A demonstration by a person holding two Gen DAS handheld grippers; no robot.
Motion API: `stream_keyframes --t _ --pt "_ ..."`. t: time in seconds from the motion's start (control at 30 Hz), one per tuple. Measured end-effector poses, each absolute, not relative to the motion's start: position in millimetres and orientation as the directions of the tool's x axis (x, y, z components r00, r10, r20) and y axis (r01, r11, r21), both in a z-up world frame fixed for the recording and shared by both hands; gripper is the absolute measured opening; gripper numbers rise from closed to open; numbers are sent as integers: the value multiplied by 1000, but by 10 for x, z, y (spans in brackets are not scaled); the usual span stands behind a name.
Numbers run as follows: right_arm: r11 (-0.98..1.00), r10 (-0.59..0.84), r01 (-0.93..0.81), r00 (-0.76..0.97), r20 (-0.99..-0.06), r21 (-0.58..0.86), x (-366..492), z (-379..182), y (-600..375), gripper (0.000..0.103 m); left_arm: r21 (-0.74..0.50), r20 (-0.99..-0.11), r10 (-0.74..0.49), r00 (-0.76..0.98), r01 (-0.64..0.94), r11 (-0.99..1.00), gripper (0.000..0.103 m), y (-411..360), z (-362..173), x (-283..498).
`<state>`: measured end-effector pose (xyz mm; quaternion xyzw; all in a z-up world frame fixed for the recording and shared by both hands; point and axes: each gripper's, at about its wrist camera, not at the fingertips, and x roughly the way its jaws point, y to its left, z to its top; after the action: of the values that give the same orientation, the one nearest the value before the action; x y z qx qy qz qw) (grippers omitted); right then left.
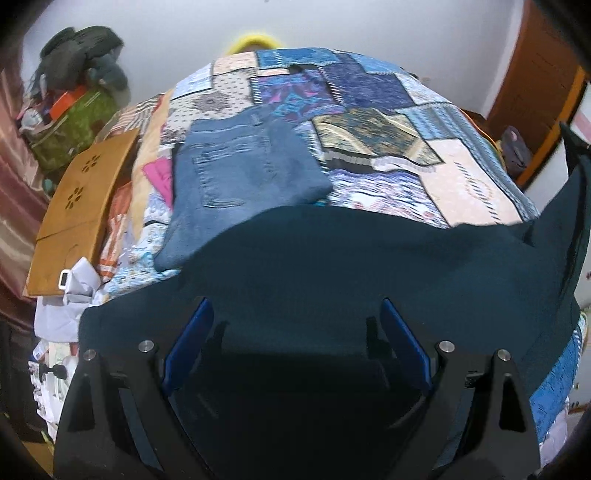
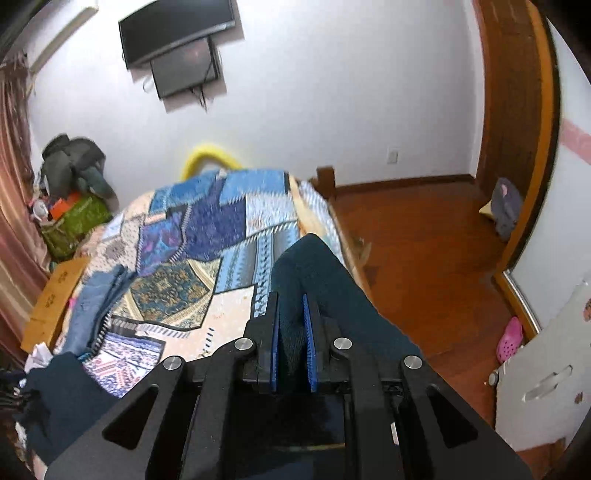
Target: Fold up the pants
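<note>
Dark teal pants (image 1: pixel 351 258) lie spread across the near end of a patchwork quilt bed (image 1: pixel 369 92). My left gripper (image 1: pixel 295 314) is open, its blue pads wide apart just above the near edge of the teal cloth, holding nothing. My right gripper (image 2: pixel 291 306) is shut on a bunched part of the teal pants (image 2: pixel 317 266) and holds it lifted over the bed's right edge. The cloth trails down to the left in the right wrist view (image 2: pixel 62 398). Folded blue jeans (image 1: pixel 240 173) rest on the quilt beyond; they also show in the right wrist view (image 2: pixel 92 310).
A brown cardboard piece (image 1: pixel 77 206) lies at the bed's left edge, with a green bag and dark clothes pile (image 1: pixel 74 122) behind. Wooden floor (image 2: pixel 424 258), a wooden door frame (image 2: pixel 517 92), a pink shoe (image 2: pixel 509 339) and a wall TV (image 2: pixel 177 33) lie to the right.
</note>
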<state>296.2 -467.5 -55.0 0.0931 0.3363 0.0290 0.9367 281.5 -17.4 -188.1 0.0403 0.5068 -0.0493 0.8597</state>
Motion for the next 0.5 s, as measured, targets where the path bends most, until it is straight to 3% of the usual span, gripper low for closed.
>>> stream_keyframes --t 0.2,0.5 --pt "977 103 34 787 -608 208 2650 -584 -4832 10 11 -893 -84 441 207 978 92 -566 -1976 2715" --pt "946 99 143 727 -679 292 2218 -1112 -5242 9 20 -905 -108 413 292 956 92 -1019 -2082 2556"
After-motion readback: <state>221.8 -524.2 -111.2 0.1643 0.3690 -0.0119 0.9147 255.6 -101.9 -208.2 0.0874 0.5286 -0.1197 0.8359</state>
